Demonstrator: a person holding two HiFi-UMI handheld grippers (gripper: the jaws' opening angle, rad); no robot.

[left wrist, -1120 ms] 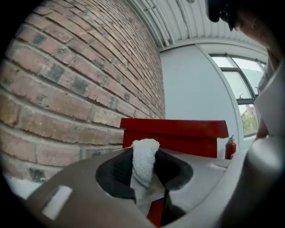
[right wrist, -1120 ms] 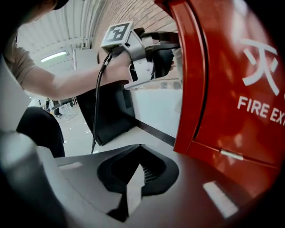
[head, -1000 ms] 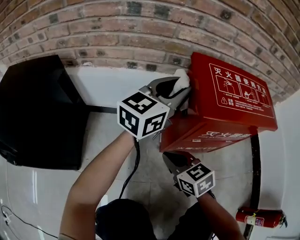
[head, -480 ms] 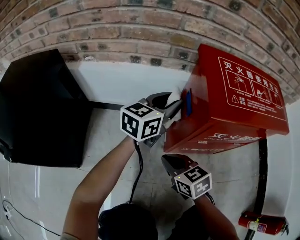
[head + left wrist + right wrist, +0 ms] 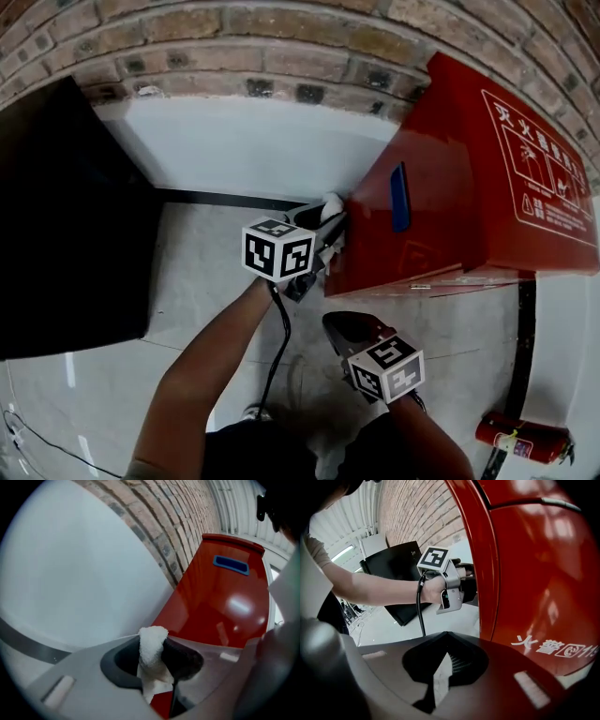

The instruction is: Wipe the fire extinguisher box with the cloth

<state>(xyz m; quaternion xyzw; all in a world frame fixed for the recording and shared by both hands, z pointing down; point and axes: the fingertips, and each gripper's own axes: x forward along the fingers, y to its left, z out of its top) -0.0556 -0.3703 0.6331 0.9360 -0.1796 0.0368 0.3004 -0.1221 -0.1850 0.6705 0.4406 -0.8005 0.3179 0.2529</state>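
2 tools were in use. The left hand-held gripper (image 5: 330, 217) was clamped on a white wadded cloth (image 5: 151, 648), and a short tuft of it stuck out past the jaw tips. It sat low against the left side panel of the glossy red metal fire extinguisher box (image 5: 450, 225), which stood on the grey floor (image 5: 216, 281) at the foot of the brick wall (image 5: 234, 47), at 3 o'clock from that gripper. A blue recessed handle (image 5: 400, 197) lay on the same panel, at about 1 o'clock from the cloth. The right hand-held gripper (image 5: 339, 326) had its jaws closed on nothing. It hung at 6 o'clock from the left one, near the box's front face and seemingly not touching it.

I judged 3 risks. With so little cloth exposed, a flat press could scrape the jaw tips across the paint. Drag on the panel could tug the wad loose. With nothing bracing the box, a hard push could shift it.
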